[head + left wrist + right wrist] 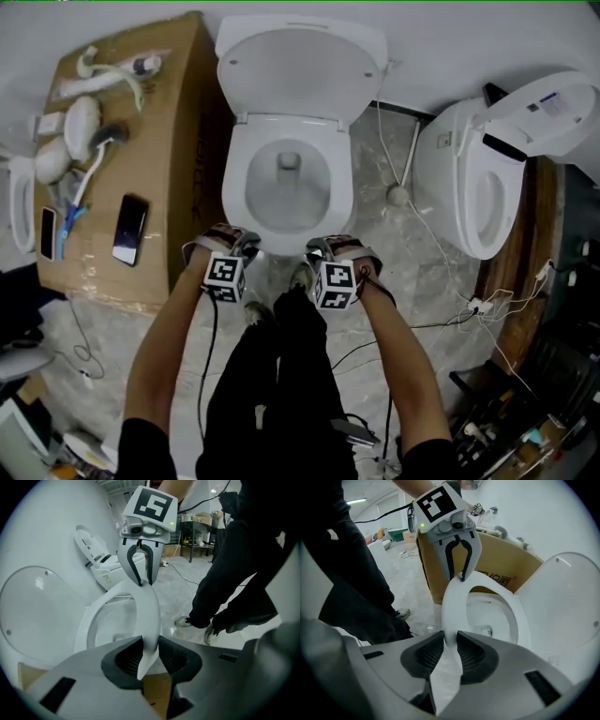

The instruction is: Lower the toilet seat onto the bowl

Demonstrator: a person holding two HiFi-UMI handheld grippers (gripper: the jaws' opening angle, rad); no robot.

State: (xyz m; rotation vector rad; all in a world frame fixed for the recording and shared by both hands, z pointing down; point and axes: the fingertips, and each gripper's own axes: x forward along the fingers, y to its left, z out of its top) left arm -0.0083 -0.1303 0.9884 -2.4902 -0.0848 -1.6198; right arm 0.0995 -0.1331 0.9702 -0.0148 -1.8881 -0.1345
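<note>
Toilet seat (233, 192) lies down on bowl (287, 187). Left tongs (150, 652) and right tongs (449, 651) straddle its front rim, jaws parted, not clamping.

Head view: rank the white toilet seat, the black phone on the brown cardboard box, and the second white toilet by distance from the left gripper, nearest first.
1. White toilet seat: its front rim sits between the left gripper jaws.
2. Black phone: to the left, on the brown cardboard box.
3. Second white toilet: far right.
</note>
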